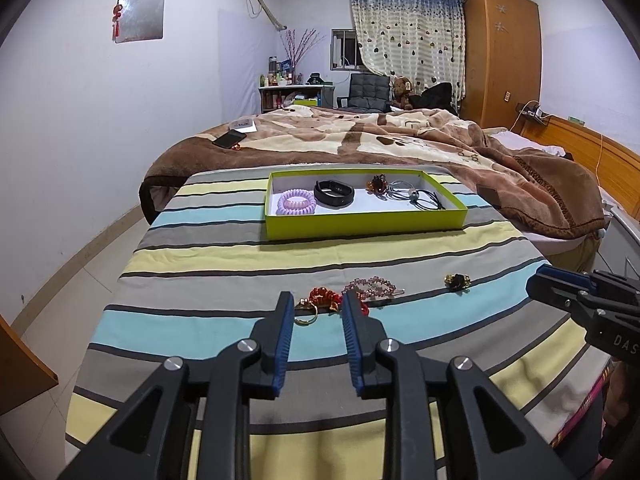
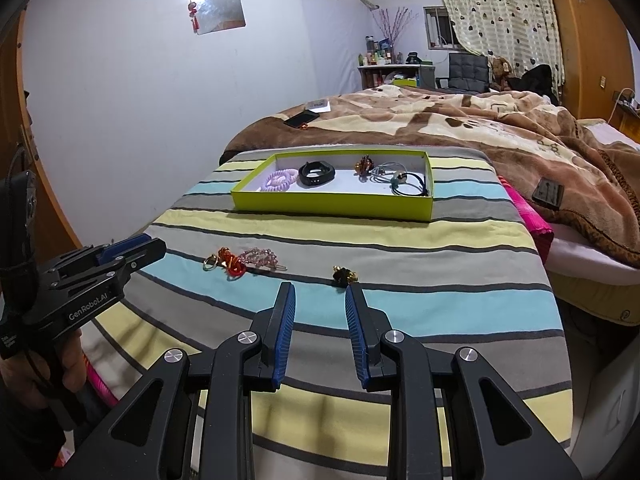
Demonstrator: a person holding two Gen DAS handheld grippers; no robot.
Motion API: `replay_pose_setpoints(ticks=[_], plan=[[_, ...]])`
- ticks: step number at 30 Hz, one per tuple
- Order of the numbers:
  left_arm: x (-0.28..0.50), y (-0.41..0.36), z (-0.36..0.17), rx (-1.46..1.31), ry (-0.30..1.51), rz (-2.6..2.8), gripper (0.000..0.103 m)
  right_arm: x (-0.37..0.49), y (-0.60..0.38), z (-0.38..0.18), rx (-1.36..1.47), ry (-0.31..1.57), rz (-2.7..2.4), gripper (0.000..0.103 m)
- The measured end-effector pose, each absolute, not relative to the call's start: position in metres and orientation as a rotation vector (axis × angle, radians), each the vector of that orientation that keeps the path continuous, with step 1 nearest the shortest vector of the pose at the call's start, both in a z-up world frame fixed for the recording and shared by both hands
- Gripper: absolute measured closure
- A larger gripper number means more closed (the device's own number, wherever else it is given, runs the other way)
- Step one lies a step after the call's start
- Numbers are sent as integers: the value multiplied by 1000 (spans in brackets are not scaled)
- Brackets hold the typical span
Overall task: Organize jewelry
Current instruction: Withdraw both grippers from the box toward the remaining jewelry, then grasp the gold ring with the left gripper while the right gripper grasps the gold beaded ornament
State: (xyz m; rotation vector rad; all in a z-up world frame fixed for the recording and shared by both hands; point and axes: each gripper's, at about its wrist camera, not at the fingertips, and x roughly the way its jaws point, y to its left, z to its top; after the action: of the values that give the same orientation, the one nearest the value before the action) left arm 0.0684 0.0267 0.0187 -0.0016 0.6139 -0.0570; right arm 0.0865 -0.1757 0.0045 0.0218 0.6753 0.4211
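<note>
A lime-green tray (image 1: pixel 360 227) (image 2: pixel 332 207) sits on the striped cloth and holds a purple coil hair tie (image 1: pixel 296 201), a black band (image 1: pixel 334 194), a brown clip and hair elastics (image 1: pixel 416 194). On the cloth lie a gold ring (image 1: pixel 306 314) (image 2: pixel 210 262), a red bead piece (image 1: pixel 326 298) (image 2: pixel 231 264), a pink crystal clip (image 1: pixel 374 287) (image 2: pixel 260 258) and a gold-black clip (image 1: pixel 457 281) (image 2: pixel 345 275). My left gripper (image 1: pixel 316 308) is open, its fingertips just short of the ring and red piece. My right gripper (image 2: pixel 320 298) is open, just short of the gold-black clip.
The striped cloth (image 1: pixel 240 256) covers a surface against a bed with a brown blanket (image 1: pixel 360 136). A phone (image 1: pixel 229 139) lies on the blanket. A wardrobe (image 1: pixel 500 52) stands at the back right. The floor (image 1: pixel 60 300) drops off at the left.
</note>
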Motion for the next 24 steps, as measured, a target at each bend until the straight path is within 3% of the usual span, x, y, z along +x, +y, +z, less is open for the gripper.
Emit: replay_pose_setpoints(ticks=[14, 17, 24], plan=[[98, 46, -2, -51, 699, -75, 77, 115, -166, -14, 1, 744, 398, 76], [107, 50, -8, -66, 729, -71, 64, 122, -164, -18, -4, 763, 396, 76], [123, 46, -19, -42, 807, -84, 63, 139, -161, -26, -24, 814, 389, 76]])
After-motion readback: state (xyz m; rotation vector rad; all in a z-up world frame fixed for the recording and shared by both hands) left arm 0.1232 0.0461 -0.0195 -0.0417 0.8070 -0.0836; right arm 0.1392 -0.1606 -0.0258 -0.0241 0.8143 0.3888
